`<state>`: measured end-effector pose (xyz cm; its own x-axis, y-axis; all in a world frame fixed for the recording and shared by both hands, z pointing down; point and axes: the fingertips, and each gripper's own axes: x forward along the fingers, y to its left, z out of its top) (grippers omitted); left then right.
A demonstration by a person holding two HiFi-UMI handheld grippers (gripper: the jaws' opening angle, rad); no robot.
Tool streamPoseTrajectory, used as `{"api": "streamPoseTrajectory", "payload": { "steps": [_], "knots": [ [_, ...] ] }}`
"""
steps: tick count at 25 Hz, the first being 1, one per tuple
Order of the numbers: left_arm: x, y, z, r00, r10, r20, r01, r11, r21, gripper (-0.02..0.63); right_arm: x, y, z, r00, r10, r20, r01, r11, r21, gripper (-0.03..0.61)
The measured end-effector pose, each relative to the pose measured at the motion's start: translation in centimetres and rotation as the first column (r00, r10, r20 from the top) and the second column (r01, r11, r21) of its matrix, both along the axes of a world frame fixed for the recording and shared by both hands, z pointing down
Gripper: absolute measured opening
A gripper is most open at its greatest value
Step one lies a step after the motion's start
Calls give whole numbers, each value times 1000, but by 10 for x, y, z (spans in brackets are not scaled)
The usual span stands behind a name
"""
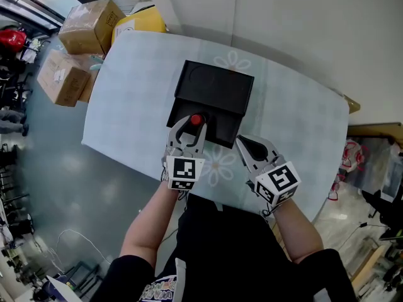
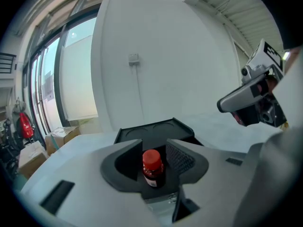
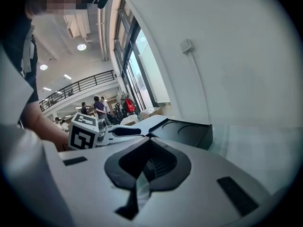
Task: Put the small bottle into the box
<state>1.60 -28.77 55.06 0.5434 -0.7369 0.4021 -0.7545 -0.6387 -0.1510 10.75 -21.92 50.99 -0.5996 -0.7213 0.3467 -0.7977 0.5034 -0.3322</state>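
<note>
A small dark bottle with a red cap [image 1: 196,119] stands upright between the jaws of my left gripper [image 1: 191,126], which is shut on it. In the left gripper view the bottle [image 2: 153,168] sits between the two pads, just in front of the open black box [image 2: 156,132]. The box [image 1: 214,87] lies mid-table, with the bottle over its near edge. My right gripper [image 1: 242,142] hovers to the right of the box's near corner, shut with nothing in it. In its own view the right gripper [image 3: 147,141] has its jaws closed, with the box [image 3: 188,132] beyond.
The table [image 1: 126,106] wears a pale flowered cloth. Cardboard boxes [image 1: 63,77] and a yellow box [image 1: 140,22] stand on the floor off its far left corner. A white wall runs behind the table. A wooden piece [image 1: 378,131] is at the right.
</note>
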Motion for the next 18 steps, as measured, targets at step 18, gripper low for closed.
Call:
{"api": "streamPoseTrajectory", "payload": {
  "steps": [18],
  "knots": [
    [-46, 103, -133, 978, -106, -178, 124, 988, 92, 9, -47, 42, -87, 994, -105, 6, 102, 978, 184, 9]
  ]
}}
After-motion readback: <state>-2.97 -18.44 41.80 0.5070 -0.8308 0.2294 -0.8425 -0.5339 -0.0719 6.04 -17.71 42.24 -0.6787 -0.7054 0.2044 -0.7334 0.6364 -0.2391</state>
